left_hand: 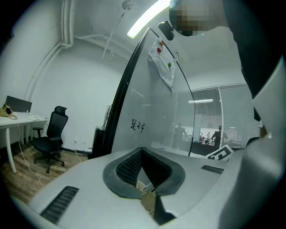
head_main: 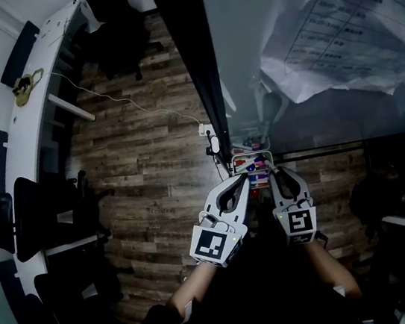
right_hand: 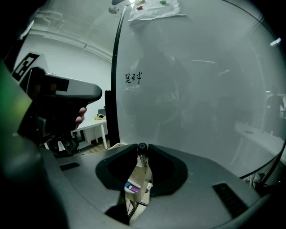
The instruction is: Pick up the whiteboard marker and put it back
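Before the whiteboard [right_hand: 201, 89], right claw [right_hand: 142, 148] grips the marker [right_hand: 143, 157]; papers [right_hand: 154, 10] hang above.

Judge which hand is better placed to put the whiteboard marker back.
Right, most likely. The right tongs grip the whiteboard marker, its black cap between their tips, facing the whiteboard. The left tongs are shut on nothing, so that hand would first have to take the marker over.

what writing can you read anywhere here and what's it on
"足球": black handwriting on the whiteboard, as best I can read it.
Paper sheets on the board: a printed table, too blurred to read.
Marker cubes: square patterns only, no words.
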The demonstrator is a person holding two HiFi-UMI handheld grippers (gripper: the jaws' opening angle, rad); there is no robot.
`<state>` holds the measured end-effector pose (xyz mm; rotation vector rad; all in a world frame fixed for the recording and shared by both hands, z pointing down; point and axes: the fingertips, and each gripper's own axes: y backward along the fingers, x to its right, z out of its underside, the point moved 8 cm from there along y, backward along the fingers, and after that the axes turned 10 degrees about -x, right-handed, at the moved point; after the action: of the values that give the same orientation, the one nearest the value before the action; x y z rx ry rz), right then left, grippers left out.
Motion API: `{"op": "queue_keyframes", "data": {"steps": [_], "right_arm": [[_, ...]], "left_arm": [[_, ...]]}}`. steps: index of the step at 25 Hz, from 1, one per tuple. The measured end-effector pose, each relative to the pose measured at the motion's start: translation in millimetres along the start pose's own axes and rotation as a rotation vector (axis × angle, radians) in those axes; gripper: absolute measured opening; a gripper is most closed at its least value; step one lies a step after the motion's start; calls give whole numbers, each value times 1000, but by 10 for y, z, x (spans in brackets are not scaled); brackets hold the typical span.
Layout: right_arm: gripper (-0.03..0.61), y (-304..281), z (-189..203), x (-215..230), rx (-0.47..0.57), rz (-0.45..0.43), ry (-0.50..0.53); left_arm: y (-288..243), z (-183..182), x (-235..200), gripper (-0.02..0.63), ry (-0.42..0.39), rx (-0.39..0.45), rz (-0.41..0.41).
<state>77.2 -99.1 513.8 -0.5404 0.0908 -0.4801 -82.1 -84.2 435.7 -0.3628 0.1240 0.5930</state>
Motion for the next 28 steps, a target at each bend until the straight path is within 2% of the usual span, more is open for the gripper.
{"op": "queue_keyframes", "data": {"steps": [9, 23, 28], "right_arm": [[85, 43, 11, 8, -24, 2, -4], [84, 160, -76, -41, 11, 19, -22], [84, 221, -82, -69, 24, 34, -22]], "left_arm": [[25, 8, 31, 8, 16, 44, 5], [189, -25, 35, 8, -5, 64, 1], [266, -72, 48, 8, -12, 95, 6]]}}
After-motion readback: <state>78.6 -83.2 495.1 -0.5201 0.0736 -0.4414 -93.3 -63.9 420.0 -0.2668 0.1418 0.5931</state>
